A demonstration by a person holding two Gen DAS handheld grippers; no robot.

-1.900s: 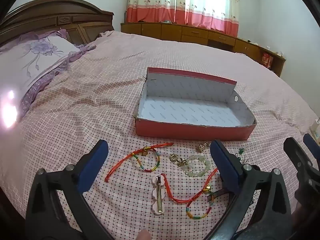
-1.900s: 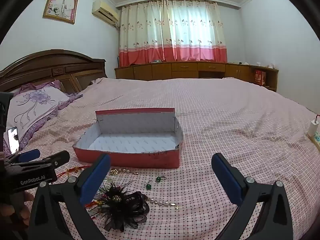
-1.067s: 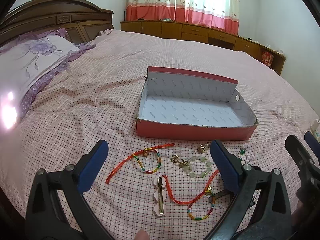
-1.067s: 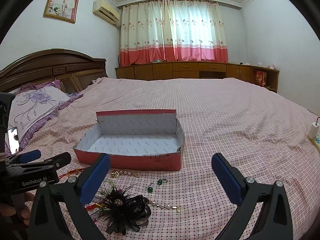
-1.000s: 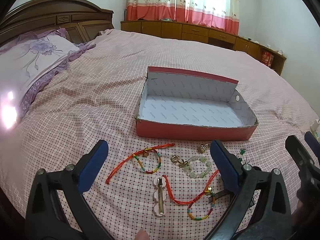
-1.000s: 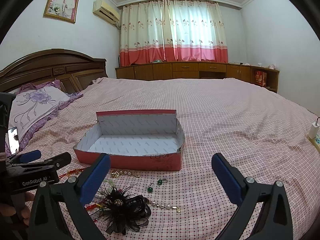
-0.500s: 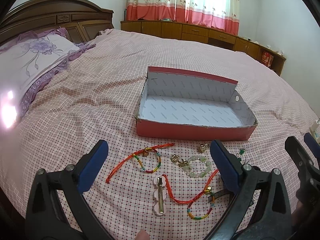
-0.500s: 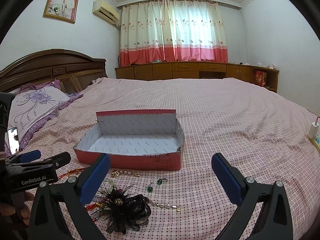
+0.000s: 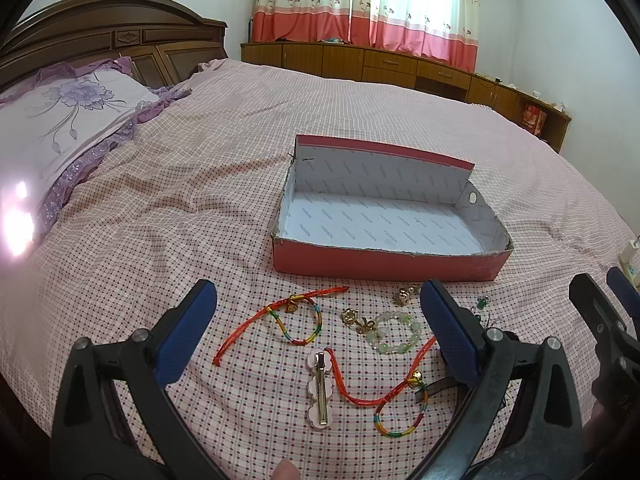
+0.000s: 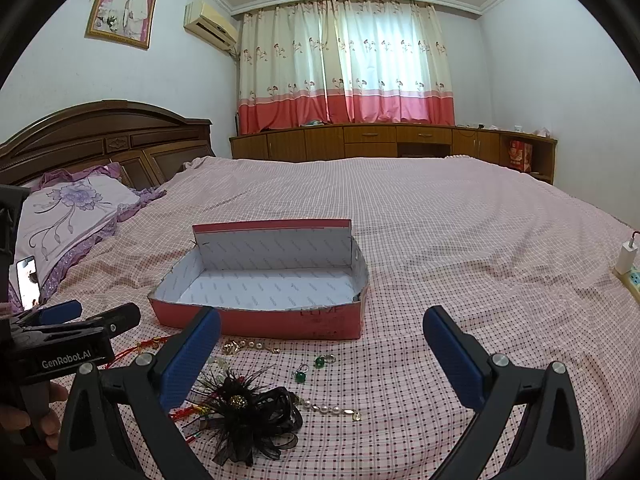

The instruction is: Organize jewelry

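An empty red box [image 9: 384,266] [image 10: 280,322] with a white lining lies on the pink checked bedspread. In front of it lie a red cord bracelet [image 9: 294,318], a pale green bead bracelet [image 9: 394,332], gold charms [image 9: 352,316], a white hair clip [image 9: 320,388] and a second red cord bracelet [image 9: 394,408]. My left gripper [image 9: 320,320] hovers open above these. The right wrist view shows a black feather hair flower [image 10: 244,412], green earrings [image 10: 310,368] and a pearl chain [image 10: 332,410]. My right gripper [image 10: 320,344] hangs open over them, holding nothing.
A purple flowered pillow [image 9: 60,120] and a dark wooden headboard [image 10: 108,140] lie at the left. A lit phone [image 10: 28,282] rests beside the pillow. A white charger and power strip [image 10: 628,268] sit at the bed's right edge. A wooden cabinet [image 10: 380,144] lines the far wall.
Both views shifted only slightly; the grippers stay open and the jewelry and box have not moved.
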